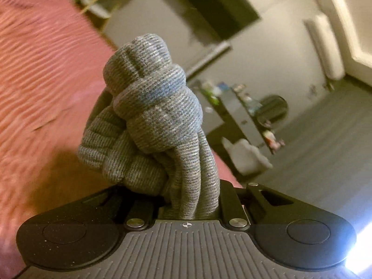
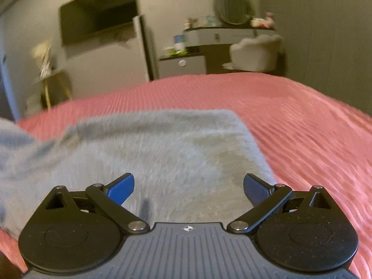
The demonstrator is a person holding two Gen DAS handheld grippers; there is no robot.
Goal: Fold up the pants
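The grey knit pants (image 1: 153, 125) are bunched up thick between the jaws of my left gripper (image 1: 188, 200), which is shut on them and holds the bundle above the pink bedspread (image 1: 41, 74); the fingers are hidden by cloth. In the right wrist view the grey pants (image 2: 162, 153) lie spread flat on the pink bed (image 2: 302, 127). My right gripper (image 2: 188, 190) is open and empty just above the cloth, with its blue fingertips (image 2: 121, 189) wide apart.
A dark wall screen (image 2: 97, 11), a white fridge (image 2: 141, 46), a vanity desk with a round mirror (image 2: 232, 7) and a white chair (image 2: 255, 53) stand beyond the far edge of the bed. A small gold-legged side table (image 2: 51, 79) stands at the left.
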